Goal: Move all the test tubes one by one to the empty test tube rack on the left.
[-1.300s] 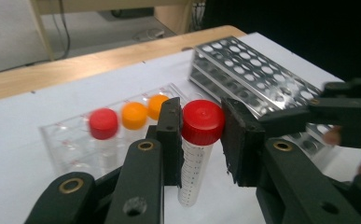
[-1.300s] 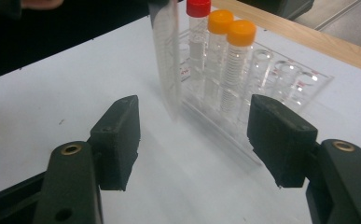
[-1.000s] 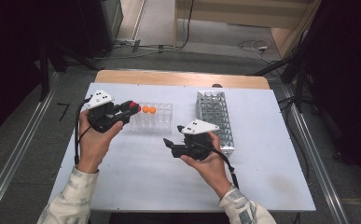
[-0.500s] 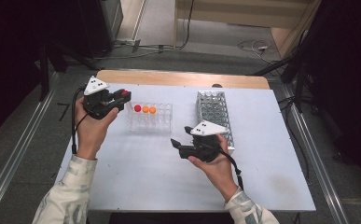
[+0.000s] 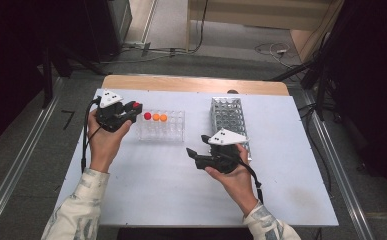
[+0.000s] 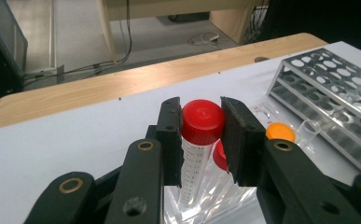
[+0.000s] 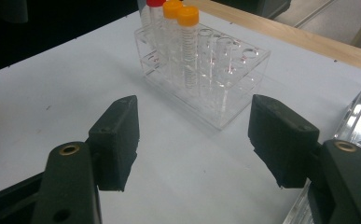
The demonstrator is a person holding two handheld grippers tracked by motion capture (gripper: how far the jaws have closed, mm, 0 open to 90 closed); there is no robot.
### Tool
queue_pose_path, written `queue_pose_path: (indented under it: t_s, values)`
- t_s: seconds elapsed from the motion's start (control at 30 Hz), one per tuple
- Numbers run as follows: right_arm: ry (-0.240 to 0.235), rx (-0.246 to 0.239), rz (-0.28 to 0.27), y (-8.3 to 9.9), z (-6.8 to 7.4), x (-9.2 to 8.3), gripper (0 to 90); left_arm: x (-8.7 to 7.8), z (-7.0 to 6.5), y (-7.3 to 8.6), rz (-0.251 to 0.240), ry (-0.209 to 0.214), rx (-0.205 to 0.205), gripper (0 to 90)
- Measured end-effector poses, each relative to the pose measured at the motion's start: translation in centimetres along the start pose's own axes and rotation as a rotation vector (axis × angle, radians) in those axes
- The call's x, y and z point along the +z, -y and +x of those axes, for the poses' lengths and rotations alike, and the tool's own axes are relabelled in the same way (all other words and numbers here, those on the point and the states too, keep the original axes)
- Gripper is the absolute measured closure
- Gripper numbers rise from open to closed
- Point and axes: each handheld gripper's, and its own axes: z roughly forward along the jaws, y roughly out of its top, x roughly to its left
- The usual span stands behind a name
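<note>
Here, left gripper (image 6: 200, 140) clamped on red-capped tube (image 6: 197, 140) by its cap, just above clear rack (image 5: 162, 126). Right gripper (image 7: 192, 140) spread wide, empty, rack ahead, metal rack (image 5: 228, 116) beside.

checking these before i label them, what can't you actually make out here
- Bottom of the red-capped tube: in the left gripper view the left gripper hides whether it is clear of the clear rack.
- Print on that tube: too blurred to read.
- Tops of the orange-capped tubes and a red one: cut by the right gripper view's top edge.
- Metal rack: near end hidden by the right gripper in the high view.
</note>
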Motion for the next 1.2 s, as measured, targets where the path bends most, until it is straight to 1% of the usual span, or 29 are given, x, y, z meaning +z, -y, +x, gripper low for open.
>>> queue_pose_path:
  t_s: [0.2,0.27,0.3,0.47,0.73,0.83,0.97,1.1,1.2]
  values:
    - [0.001,0.000,0.005,0.1,0.0,0.1,32.2,0.7,0.0,1.0,0.020,0.004,-0.017,69.6]
    - [0.001,0.000,0.003,0.1,0.0,0.0,32.2,0.7,0.0,1.1,0.017,0.009,-0.025,65.6]
    - [0.001,0.000,0.002,0.1,-0.1,0.0,32.2,0.7,0.0,1.1,0.017,0.012,-0.026,63.9]
    - [0.005,0.005,0.001,0.1,-0.1,-0.1,32.2,0.1,-0.1,0.9,-0.004,0.016,-0.036,62.2]
    - [0.012,0.010,-0.003,0.1,-0.4,-0.2,31.4,-0.7,-0.3,1.3,0.000,0.052,-0.064,54.2]
    - [0.017,0.016,-0.003,0.2,-0.7,-0.2,30.8,-1.0,-0.4,1.6,0.011,0.066,-0.064,47.5]
    - [0.026,0.023,-0.001,0.4,-1.2,-0.4,30.3,-1.6,-0.6,1.9,0.005,0.088,-0.077,39.1]
    - [0.040,0.034,0.002,0.8,-1.9,-0.8,29.9,-2.1,-0.8,2.6,0.010,0.091,-0.080,30.9]
    - [0.055,0.041,0.005,1.1,-2.4,-1.3,29.7,-2.5,-0.8,3.3,0.014,0.095,-0.087,27.7]
